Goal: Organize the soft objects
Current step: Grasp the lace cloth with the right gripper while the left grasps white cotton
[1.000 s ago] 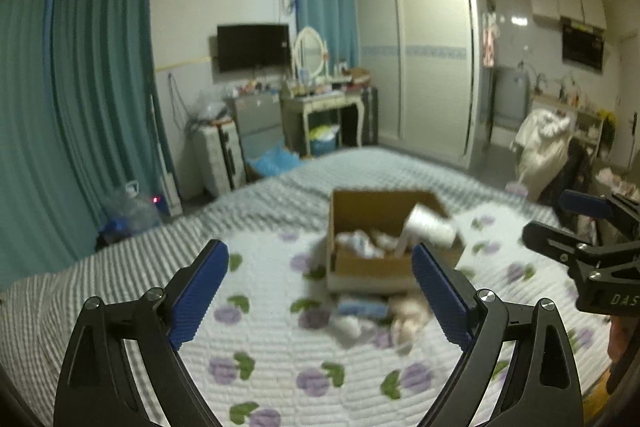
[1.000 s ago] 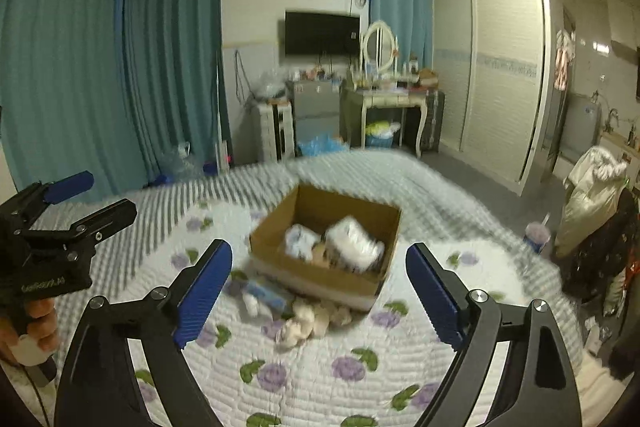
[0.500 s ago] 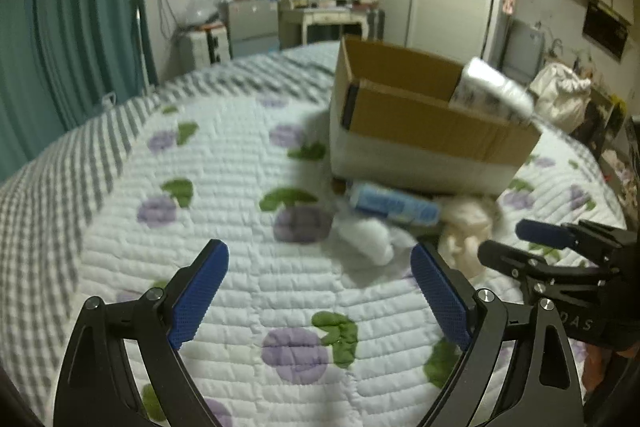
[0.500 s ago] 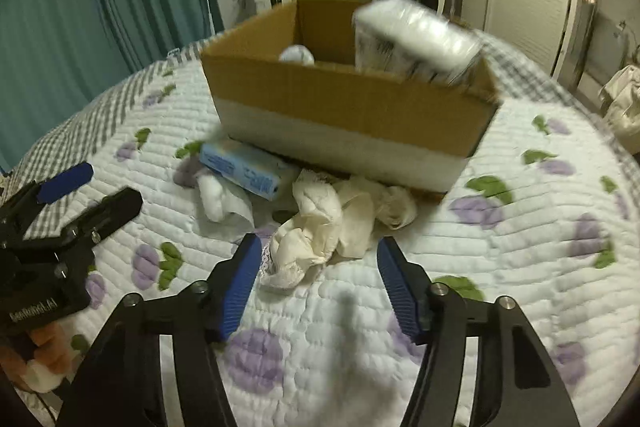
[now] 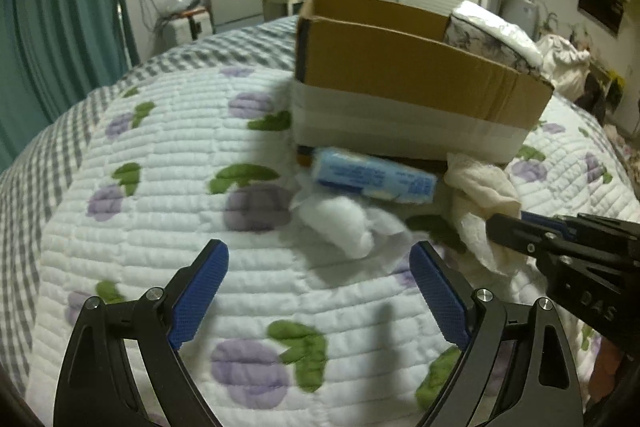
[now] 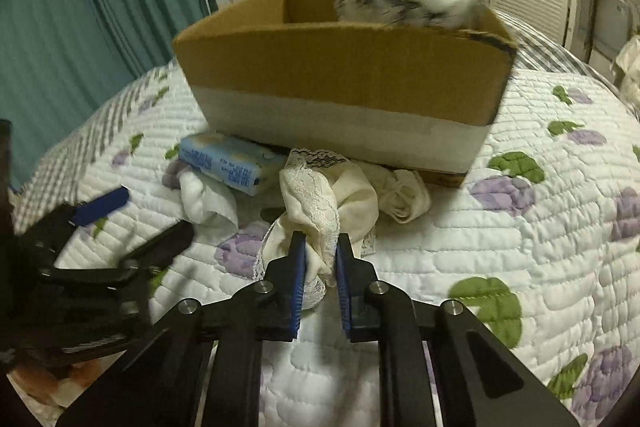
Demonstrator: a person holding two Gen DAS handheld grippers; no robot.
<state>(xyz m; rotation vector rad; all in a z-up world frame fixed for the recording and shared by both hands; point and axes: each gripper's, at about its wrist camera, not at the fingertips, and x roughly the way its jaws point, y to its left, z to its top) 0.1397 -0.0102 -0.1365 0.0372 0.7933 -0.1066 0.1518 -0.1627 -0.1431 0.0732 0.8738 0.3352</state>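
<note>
Now cream lace cloth [image 6: 320, 203] between nearly closed right tongs [image 6: 320, 255].

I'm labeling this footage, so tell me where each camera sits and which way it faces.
Left wrist: on the left claw, low over the quilt, facing the cardboard box; own open fingers show, right claw at right.
Right wrist: on the right claw, facing the box, shut on the cream cloth.
Shared: box, blue pack, cloth.
</note>
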